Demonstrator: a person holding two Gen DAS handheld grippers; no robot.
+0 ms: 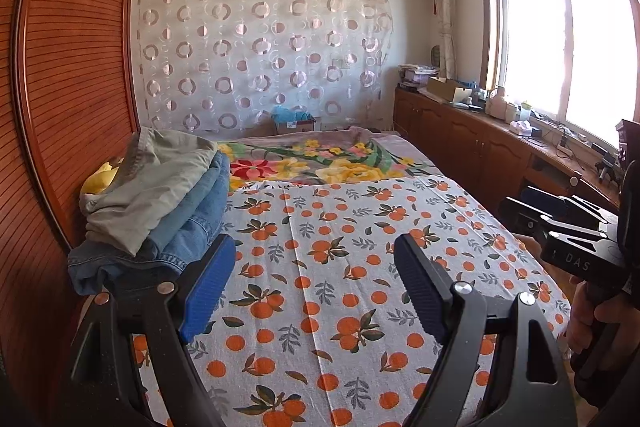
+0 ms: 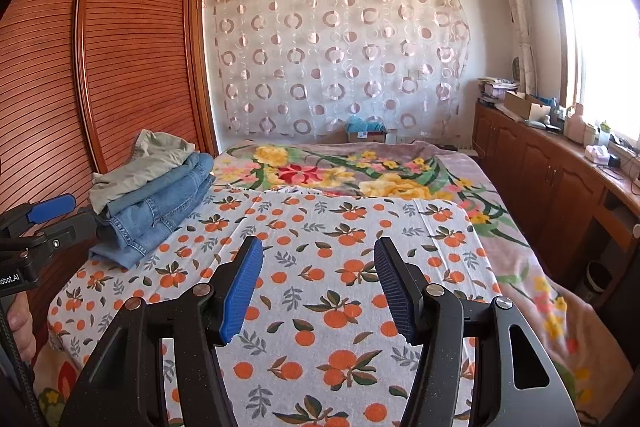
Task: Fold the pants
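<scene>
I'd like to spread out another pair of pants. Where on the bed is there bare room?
The orange-print sheet is bare from the folded pants stack by the wardrobe across to its window-side edge, and back to the floral blanket, also bare. Both grippers, left and right, hover open above it. The stack's corner is crowded.

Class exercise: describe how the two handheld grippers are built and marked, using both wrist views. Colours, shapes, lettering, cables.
Each gripper, left gripper and right gripper, has a black angular frame with silver pivot bolts and two ribbed blue pads. White lettering marks the right one's body, and partial white lettering ending "obot.AI" marks the left one's. A dark braided cable runs beside the left handle.
</scene>
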